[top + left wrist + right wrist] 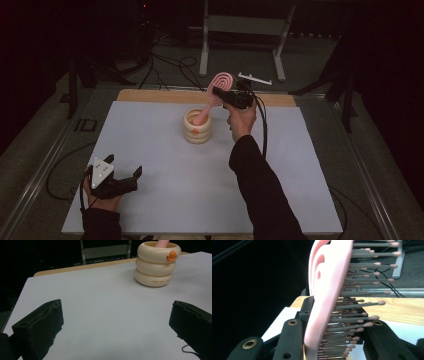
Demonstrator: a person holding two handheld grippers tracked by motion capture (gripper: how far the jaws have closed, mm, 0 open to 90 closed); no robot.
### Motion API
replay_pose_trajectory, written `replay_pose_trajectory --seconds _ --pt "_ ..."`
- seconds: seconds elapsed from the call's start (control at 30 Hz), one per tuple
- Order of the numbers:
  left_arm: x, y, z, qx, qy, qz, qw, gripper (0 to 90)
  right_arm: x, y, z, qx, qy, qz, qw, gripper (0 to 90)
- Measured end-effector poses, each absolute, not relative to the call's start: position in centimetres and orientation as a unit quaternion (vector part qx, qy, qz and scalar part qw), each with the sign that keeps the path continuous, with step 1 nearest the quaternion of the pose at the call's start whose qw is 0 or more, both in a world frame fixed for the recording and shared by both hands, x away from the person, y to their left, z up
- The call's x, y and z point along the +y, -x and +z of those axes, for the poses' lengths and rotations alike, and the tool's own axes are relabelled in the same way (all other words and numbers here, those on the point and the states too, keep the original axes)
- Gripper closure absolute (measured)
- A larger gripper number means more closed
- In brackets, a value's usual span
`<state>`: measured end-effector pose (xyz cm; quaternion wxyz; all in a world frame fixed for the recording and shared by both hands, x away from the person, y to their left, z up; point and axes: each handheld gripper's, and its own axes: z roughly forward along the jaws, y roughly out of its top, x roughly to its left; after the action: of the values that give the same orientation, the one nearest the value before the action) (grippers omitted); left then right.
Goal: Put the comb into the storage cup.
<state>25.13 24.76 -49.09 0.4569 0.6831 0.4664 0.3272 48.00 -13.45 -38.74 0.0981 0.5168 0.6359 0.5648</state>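
Right hand-held gripper (216, 95) clamped on pink hairbrush (214, 95), handle in cream holder (197, 127); left hand-held gripper (123, 172) jaws wide apart, holding nothing.

Dim room, dark walls. Grey floor (320, 55) strewn with black cables (170, 67). Pale metal frame stand (245, 25) behind the tabletop (150, 140), white-sheeted with a wooden strip (165, 96) along its far edge. Metal rails (40, 170) flanking both sides.
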Motion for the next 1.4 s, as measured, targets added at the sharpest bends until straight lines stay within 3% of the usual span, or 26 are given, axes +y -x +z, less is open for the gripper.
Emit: replay_pose_trajectory --seconds 1.4 --pt "24.7 -25.1 -49.1 0.467 -0.684 0.328 0.455 0.3 -11.3 -47.3 -40.6 0.659 -0.512 0.54 0.114 63.6"
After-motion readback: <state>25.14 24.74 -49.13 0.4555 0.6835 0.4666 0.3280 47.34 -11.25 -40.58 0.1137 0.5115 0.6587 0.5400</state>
